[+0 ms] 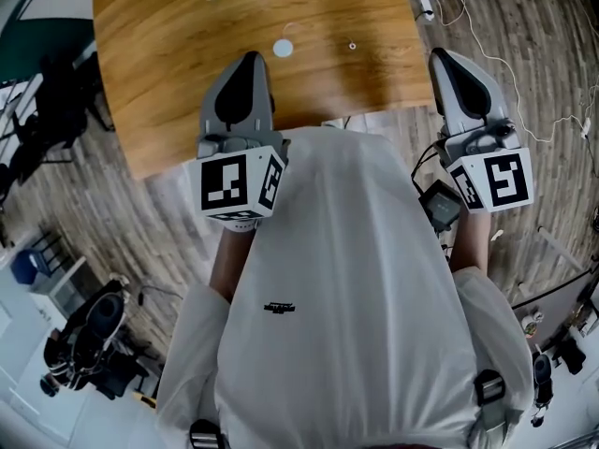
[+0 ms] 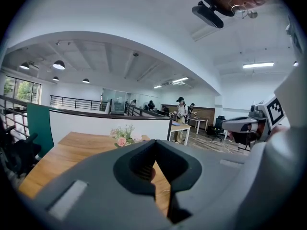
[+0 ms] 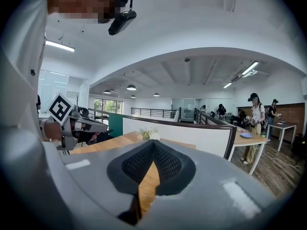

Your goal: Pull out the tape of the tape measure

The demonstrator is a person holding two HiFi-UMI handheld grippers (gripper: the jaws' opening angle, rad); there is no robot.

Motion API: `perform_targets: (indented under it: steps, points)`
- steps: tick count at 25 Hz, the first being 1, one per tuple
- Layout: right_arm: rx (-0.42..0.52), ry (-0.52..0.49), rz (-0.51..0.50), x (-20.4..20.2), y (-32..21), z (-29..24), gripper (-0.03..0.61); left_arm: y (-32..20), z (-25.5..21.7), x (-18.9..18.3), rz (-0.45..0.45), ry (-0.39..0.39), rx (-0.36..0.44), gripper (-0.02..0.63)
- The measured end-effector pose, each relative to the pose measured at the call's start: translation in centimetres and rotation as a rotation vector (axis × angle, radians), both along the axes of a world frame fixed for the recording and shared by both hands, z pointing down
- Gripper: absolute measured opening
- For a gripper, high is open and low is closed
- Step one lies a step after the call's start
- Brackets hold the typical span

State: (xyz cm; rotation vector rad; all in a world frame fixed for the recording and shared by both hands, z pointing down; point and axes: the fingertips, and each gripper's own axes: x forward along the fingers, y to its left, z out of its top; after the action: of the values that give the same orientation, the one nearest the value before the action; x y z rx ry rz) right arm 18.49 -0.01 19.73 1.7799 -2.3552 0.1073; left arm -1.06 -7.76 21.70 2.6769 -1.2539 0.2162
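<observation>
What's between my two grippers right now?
Head view: the person's white shirt fills the gap between left gripper and right gripper; wooden table at their tips.

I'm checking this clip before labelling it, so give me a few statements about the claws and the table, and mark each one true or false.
1. The left claw and the right claw are both shut with nothing between them. True.
2. The left claw holds a tape measure. False: it is empty, and no tape measure shows in any view.
3. The table is wooden. True.
4. The person's shirt is black. False: the shirt is white.
5. Flowers stand on the table. True.
</observation>
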Motion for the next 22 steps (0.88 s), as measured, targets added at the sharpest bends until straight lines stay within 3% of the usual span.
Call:
perform_targets:
  steps: [22]
  points:
    - [-0.010, 0.016, -0.004, -1.1, 0.4, 0.3, 0.002, 0.1, 0.7, 0.7, 0.032, -0.001, -0.022, 0.017]
